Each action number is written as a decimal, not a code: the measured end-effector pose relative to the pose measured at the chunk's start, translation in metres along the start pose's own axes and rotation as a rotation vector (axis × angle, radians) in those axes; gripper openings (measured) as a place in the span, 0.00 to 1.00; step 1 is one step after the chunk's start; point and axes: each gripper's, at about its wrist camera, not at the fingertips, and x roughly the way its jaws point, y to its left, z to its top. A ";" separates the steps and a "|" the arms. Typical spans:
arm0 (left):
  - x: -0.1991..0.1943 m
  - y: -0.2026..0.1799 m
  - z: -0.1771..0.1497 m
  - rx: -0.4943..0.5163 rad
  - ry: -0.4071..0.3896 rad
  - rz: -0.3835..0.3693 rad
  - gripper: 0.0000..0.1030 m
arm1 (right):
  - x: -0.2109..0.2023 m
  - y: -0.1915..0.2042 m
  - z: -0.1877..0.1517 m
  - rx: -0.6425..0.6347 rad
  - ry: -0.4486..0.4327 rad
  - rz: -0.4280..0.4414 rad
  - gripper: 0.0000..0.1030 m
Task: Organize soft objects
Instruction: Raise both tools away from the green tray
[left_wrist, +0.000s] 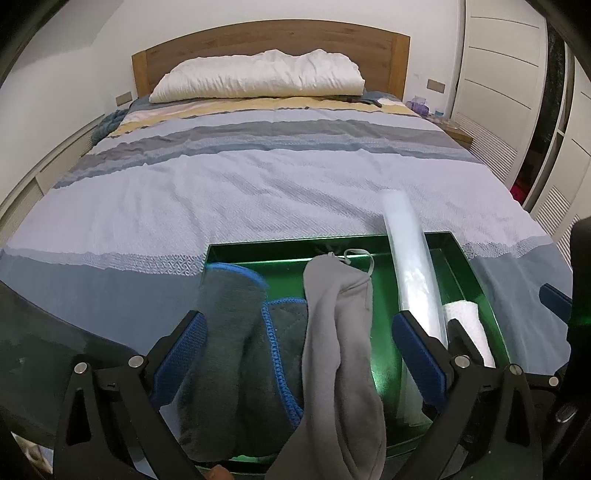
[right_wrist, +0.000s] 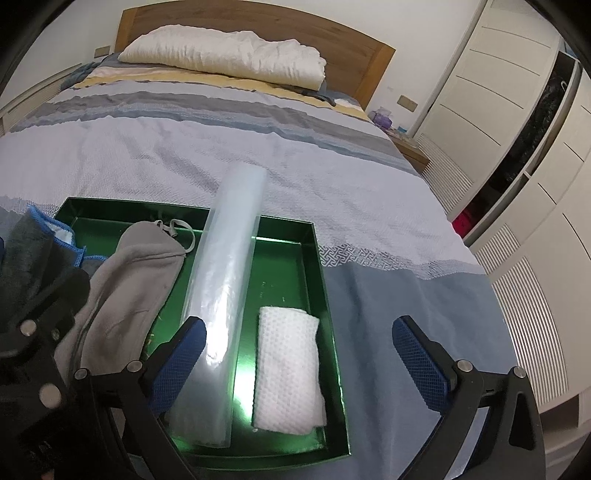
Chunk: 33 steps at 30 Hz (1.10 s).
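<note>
A green tray (left_wrist: 476, 273) (right_wrist: 325, 291) lies on the bed's near end. In it lie a dark grey towel with blue trim (left_wrist: 236, 332) (right_wrist: 33, 251), a light grey drawstring pouch (left_wrist: 340, 332) (right_wrist: 129, 280), a rolled clear plastic sheet (left_wrist: 410, 266) (right_wrist: 225, 280) that sticks out over the far rim, and a folded white cloth (left_wrist: 469, 328) (right_wrist: 288, 369). My left gripper (left_wrist: 299, 347) is open, its fingers on either side of the towel and pouch. My right gripper (right_wrist: 299, 347) is open and empty above the white cloth.
The bed has a striped blue, grey and yellow cover (left_wrist: 258, 177) (right_wrist: 295, 155), a white pillow (left_wrist: 258, 75) (right_wrist: 225, 55) and a wooden headboard (left_wrist: 400, 66). White wardrobes (right_wrist: 517, 147) stand to the right, with a small bedside table (right_wrist: 410, 147).
</note>
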 end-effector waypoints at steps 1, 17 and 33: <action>-0.001 0.000 0.000 0.000 -0.001 0.003 0.96 | -0.001 0.000 0.000 0.000 0.000 -0.002 1.00; -0.033 0.002 0.003 0.018 -0.031 -0.001 0.96 | -0.027 -0.001 -0.002 0.003 0.001 -0.020 1.00; -0.068 0.016 -0.027 0.034 0.001 -0.079 0.96 | -0.066 -0.001 -0.034 -0.011 0.045 -0.008 1.00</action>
